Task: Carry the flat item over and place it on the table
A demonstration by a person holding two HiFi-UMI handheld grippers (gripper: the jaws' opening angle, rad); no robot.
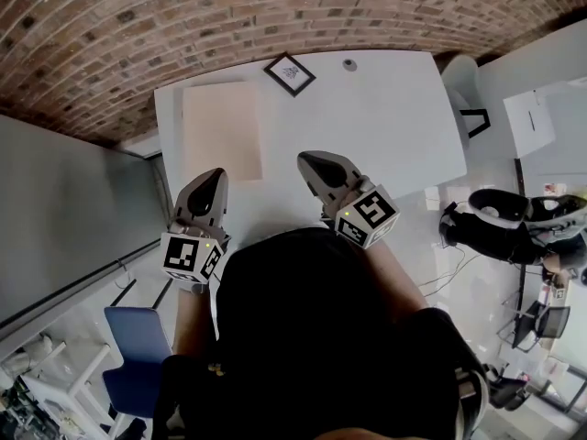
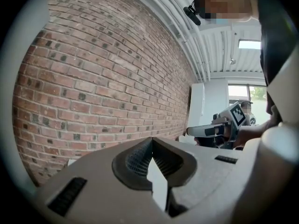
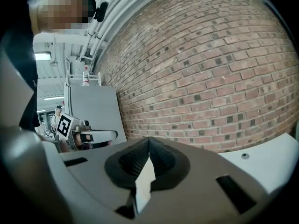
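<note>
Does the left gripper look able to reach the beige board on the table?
Likely yes: the left gripper hangs by the beige board, nothing between, though its jaws are shut.

It looked like an office or studio workroom. An exposed brick wall ran behind a plain white table. A grey partition panel stood at one side. A blue chair sat on a glossy pale floor with loose cables. Bare pipes crossed the ceiling beside a light panel.
</note>
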